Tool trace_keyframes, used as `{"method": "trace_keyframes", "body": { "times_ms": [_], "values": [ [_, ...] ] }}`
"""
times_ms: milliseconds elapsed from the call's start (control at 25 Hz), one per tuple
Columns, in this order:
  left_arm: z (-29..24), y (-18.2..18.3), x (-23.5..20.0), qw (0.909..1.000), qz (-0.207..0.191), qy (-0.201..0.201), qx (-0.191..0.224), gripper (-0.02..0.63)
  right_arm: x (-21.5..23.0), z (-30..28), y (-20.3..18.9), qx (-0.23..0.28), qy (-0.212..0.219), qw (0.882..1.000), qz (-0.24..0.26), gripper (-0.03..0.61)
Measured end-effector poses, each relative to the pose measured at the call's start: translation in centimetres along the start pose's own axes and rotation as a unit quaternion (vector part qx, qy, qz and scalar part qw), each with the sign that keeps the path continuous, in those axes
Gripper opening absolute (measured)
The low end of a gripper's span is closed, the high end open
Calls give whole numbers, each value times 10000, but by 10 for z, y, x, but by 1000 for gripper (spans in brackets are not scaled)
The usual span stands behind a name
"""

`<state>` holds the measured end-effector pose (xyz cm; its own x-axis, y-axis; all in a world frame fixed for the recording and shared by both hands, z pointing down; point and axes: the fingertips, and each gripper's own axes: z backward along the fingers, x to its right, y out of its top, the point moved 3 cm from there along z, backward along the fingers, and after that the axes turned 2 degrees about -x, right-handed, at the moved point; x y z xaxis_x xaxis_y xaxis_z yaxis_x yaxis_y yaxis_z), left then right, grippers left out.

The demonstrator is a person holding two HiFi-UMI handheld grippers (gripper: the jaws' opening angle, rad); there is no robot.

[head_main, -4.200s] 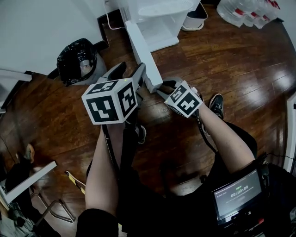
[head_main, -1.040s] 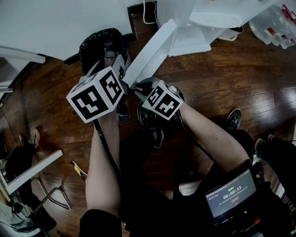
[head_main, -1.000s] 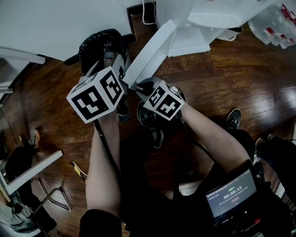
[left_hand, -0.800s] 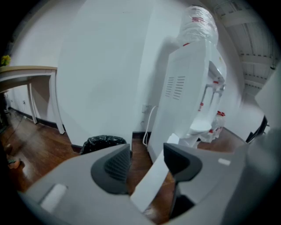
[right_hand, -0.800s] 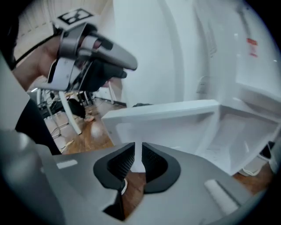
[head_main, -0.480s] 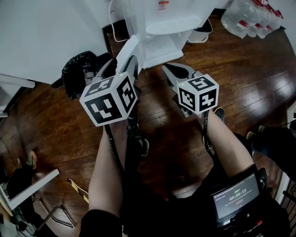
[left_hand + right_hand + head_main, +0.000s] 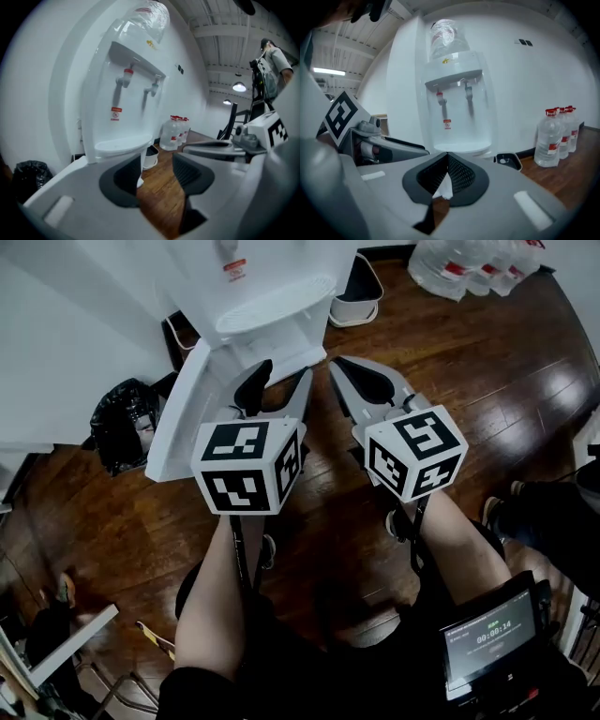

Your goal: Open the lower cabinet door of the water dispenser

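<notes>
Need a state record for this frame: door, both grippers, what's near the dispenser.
lower cabinet door: open, swung out to the head view's left
water dispenser: upright at the wall, bottle on top
left hand-held gripper: jaws apart, just been closing, nothing between them
right hand-held gripper: jaws together, empty
door grip: none, neither gripper holds it
nearby: black-bagged bin; water bottles

White water dispenser (image 7: 274,304), dark brown wooden floor (image 7: 506,399).

Door (image 7: 181,413) left of dispenser (image 7: 272,292); bottles (image 7: 464,259) far right; trash bag (image 7: 117,423) far left.
</notes>
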<state>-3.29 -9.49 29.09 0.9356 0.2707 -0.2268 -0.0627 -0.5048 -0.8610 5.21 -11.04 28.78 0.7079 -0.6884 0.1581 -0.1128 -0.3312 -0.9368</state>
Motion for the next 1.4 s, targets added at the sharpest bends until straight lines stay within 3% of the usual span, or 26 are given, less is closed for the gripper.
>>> {"method": "trace_keyframes", "body": {
  "times_ms": [240, 520, 760, 880, 1400],
  "values": [
    [-20, -8, 36, 9999, -17, -123, -38, 215, 30, 29, 16, 244, -125, 9996, -11, 5],
    [-21, 14, 66, 9975, -458, -284, 458, 213, 39, 33, 21, 326, -91, 9991, -254, 5],
    [1, -1, 54, 9967, -597, 51, 549, 209, 23, 45, 15, 369, -96, 9988, -307, 5],
    [10, -5, 54, 9975, -411, 49, 565, 204, 13, 49, 7, 299, -54, 9985, -446, 5],
    [39, 2, 39, 9964, -386, 75, 748, 204, -5, 41, 2, 167, -48, 9998, -132, 5]
  ]
}}
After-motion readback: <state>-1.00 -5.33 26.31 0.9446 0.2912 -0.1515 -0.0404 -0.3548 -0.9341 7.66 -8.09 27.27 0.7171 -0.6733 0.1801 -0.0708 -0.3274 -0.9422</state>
